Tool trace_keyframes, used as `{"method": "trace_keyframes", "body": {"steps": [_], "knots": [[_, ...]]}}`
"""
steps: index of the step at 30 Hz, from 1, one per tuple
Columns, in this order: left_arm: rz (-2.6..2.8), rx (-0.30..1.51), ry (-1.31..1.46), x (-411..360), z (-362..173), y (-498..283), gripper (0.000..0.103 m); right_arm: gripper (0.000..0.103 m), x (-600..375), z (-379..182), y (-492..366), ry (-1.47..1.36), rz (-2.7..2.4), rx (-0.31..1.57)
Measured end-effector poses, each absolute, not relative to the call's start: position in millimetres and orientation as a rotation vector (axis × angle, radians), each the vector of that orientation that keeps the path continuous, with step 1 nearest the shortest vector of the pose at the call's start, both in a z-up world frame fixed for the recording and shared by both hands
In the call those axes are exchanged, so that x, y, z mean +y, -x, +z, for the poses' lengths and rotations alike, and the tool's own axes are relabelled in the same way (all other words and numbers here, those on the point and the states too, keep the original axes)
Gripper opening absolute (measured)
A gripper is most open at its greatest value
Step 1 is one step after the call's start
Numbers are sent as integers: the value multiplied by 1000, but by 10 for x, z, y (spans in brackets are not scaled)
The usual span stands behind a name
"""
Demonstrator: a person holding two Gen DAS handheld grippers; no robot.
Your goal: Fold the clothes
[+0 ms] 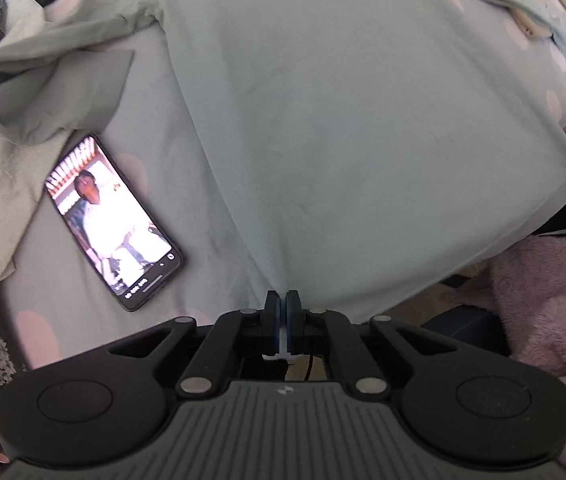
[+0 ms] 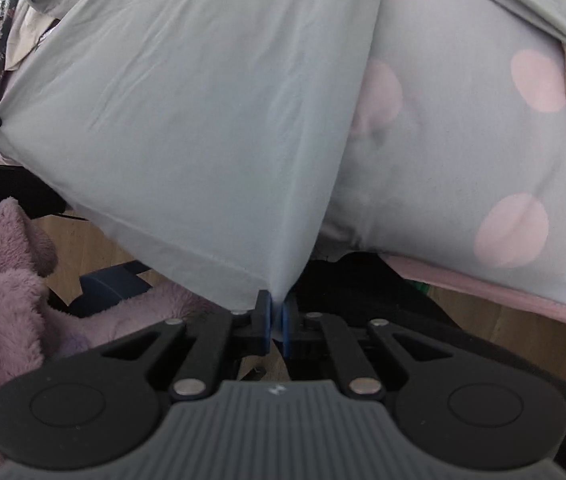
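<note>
Shirt [image 1: 323,120], pale grey-green, lay spread on the polka-dot bedsheet [image 2: 483,152], hem at the near edge. Left gripper [image 1: 282,300] was clenched on the hem's left corner; right gripper [image 2: 277,304] pinched its right corner. Lit phone [image 1: 113,220] lay left of shirt, apart.

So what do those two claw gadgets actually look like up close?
Both look alike. The left gripper and right gripper are matte black plastic, with angled linkage bars joined by silver rivets, two round black discs at the sides, and a grey ribbed plate bearing a small white logo. The fingers are black with blue pads.
</note>
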State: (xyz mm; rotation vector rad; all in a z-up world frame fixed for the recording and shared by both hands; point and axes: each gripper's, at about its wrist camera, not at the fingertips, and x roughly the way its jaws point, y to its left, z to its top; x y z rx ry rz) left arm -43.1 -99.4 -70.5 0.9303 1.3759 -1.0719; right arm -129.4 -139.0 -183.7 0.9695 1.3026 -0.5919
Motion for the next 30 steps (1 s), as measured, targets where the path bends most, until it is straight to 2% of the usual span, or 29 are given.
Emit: {"method": "trace_keyframes", "body": {"steps": [3, 4, 5, 6, 7, 8, 9, 19, 26, 30], "knots": [[-1054, 1386, -957, -992, -869, 464, 4, 7, -1392, -1969, 1225, -982, -603, 1322], [-1048, 1382, -968, -981, -883, 473, 5, 12, -1384, -1983, 1219, -981, -609, 1335], [-1043, 1376, -978, -967, -885, 482, 11, 14, -1365, -1961, 1199, -968, -620, 1349], [-1045, 1374, -964, -951, -869, 455, 22, 24, -1341, -1927, 1159, -949, -634, 1361], [-1048, 1373, -941, -933, -847, 417, 28, 39, -1337, -1886, 1146, -933, -647, 1358], [-1046, 1370, -905, -915, -808, 357, 36, 40, -1350, -1839, 1155, -922, -661, 1344], [-1036, 1360, -868, -902, -754, 286, 39, 40, -1376, -1790, 1166, -918, -674, 1327], [-790, 1229, -483, -827, -335, -768, 39, 42, -1887, -1357, 1038, -899, -802, 1074], [-589, 1264, -151, -725, -597, -1517, 39, 45, -2464, -1313, 799, -889, -866, 949], [-556, 1281, -91, -800, -793, -1655, 39, 45, -2691, -1488, 596, -945, -909, 898]]}}
